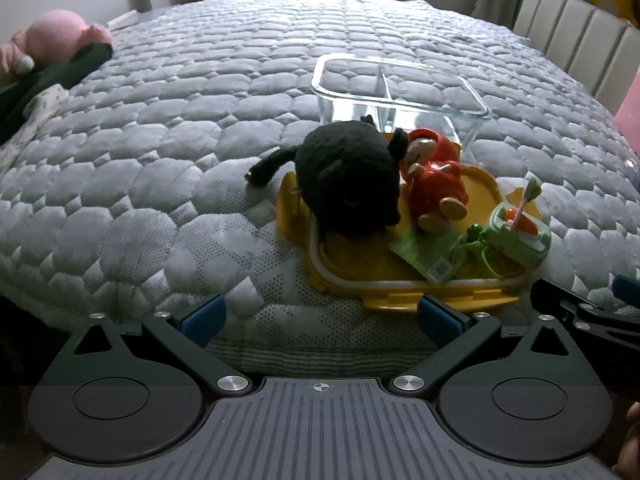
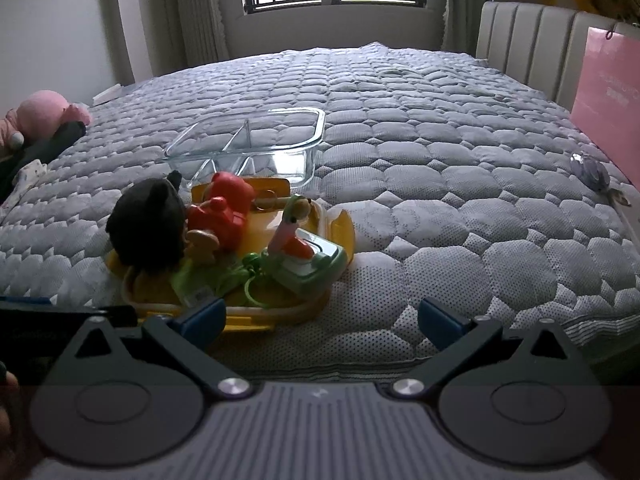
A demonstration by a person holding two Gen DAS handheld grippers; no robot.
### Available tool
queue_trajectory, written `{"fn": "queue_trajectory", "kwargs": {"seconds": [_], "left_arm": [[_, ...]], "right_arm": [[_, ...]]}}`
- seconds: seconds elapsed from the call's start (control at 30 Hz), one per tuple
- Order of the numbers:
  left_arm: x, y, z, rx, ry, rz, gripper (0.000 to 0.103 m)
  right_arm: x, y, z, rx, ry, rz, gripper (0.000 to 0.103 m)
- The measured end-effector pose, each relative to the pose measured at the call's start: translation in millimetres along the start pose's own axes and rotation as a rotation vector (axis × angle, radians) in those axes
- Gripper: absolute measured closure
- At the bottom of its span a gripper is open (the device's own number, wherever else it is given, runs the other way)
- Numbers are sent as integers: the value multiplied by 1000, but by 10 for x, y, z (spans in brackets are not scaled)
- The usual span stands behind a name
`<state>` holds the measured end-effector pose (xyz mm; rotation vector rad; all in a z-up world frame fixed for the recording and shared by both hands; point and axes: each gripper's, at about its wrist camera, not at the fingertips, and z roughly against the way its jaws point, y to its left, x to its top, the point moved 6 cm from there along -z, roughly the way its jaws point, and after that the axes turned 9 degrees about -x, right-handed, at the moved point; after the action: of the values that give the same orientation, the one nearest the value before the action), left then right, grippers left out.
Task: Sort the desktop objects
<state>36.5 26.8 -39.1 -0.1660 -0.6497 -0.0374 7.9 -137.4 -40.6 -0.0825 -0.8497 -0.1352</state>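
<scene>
Bed (image 2: pixel 420 128), grey quilted cover. Directly on it: yellow lid tray (image 2: pixel 344 228), clear glass divided container (image 2: pixel 256 140) just behind, pink plush (image 2: pixel 44 112) far left edge.

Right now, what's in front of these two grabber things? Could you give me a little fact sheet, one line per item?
surface: quilted grey mattress
glass container: clear, divided, empty, behind the tray
yellow tray: holds all the toys
black plush: on the tray's left part, leaning on the red figure
red figure: lying on the tray
green toy: at the tray's right edge
left gripper: open, holding nothing
right gripper: open, holding nothing
</scene>
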Motion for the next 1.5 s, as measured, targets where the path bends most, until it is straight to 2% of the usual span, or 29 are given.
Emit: {"fn": "queue_trajectory", "kwargs": {"seconds": [0.9, 1.2, 1.5], "left_arm": [[37, -11, -132, -3, 26, 5, 0], [43, 10, -179, -3, 35, -1, 0], [61, 21, -231, -2, 41, -2, 0]], "right_arm": [[29, 34, -119, 7, 20, 3, 0], [0, 89, -125, 33, 6, 36, 0], [51, 42, -166, 42, -11, -16, 0]]}}
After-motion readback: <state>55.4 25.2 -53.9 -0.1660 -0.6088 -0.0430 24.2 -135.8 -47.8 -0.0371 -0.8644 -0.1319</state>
